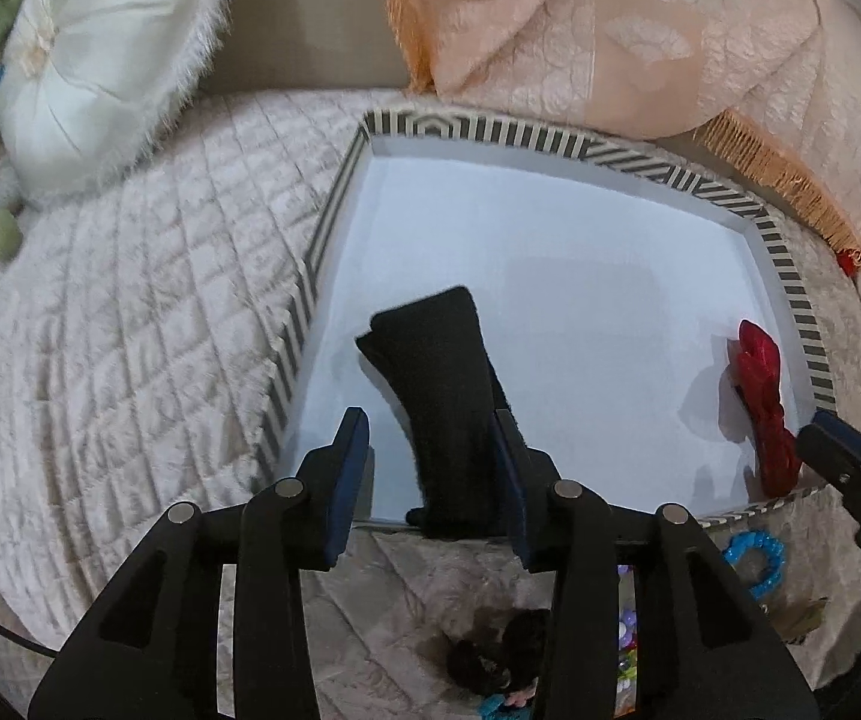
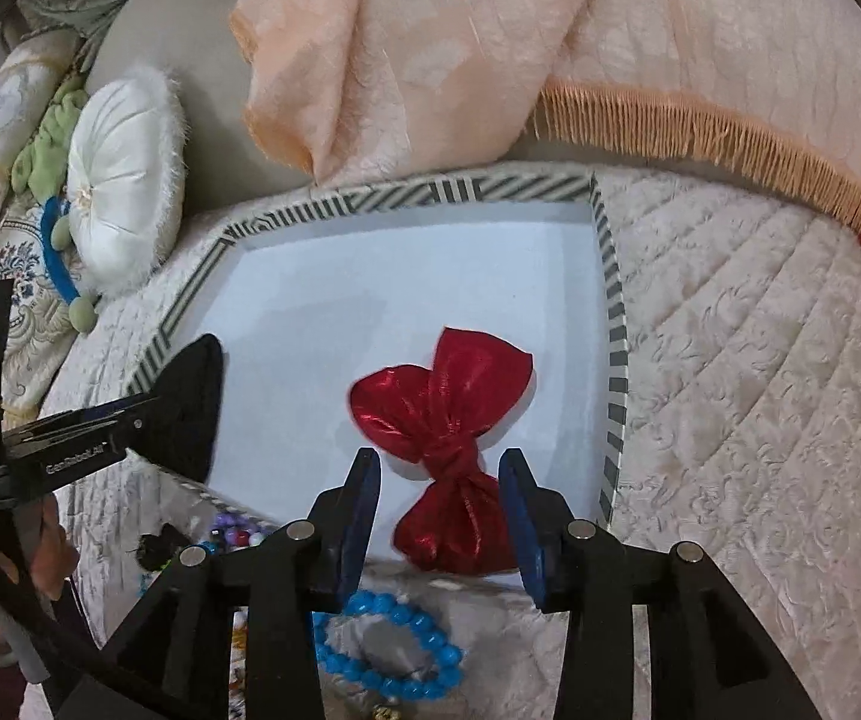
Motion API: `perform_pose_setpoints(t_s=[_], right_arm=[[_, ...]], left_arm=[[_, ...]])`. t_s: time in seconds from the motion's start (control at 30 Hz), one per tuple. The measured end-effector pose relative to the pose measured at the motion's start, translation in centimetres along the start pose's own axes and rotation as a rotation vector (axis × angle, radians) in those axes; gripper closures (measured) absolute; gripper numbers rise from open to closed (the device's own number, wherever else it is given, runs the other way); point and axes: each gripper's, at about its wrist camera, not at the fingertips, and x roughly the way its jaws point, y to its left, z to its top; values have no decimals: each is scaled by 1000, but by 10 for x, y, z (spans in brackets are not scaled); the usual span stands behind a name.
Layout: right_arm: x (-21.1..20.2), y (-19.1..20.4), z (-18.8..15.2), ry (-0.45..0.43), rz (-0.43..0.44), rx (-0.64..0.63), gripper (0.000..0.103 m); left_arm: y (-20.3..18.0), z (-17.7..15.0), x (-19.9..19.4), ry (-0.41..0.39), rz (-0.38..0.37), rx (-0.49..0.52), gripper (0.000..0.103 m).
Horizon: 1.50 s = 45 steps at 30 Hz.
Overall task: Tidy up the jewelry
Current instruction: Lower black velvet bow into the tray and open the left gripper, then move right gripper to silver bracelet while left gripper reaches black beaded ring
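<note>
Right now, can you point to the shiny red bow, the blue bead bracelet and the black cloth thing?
red bow (image 2: 448, 450), right wrist view, on its knot.
blue bead bracelet (image 2: 391, 606), right wrist view, on its top beads.
black cloth pouch (image 1: 448, 396), left wrist view, on its middle.

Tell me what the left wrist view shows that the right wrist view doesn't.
Only the left wrist view shows the left tongs head on, open around the near end of the black pouch, and a dark item on the quilt below them. Only the right wrist view shows the whole red bow pouch between the open right tongs, and the full blue bead bracelet. Both show the striped tray, the white cushion and the peach cloth.
</note>
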Motion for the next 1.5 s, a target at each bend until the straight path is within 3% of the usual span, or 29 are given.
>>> perform_pose_setpoints(t_s=[0.53,0.77,1.5], right_arm=[[-74,41,-43,-104,-49,-27,61],[-89,49,-60,-117,-33,-22,49],[-119,59,-100,-107,-62,-44,45]], left_arm=[[-14,-44,-83,-147,16,38,62],[-17,-66,-102,-169,4,30,62],[-18,-106,-131,-175,-25,46,62]])
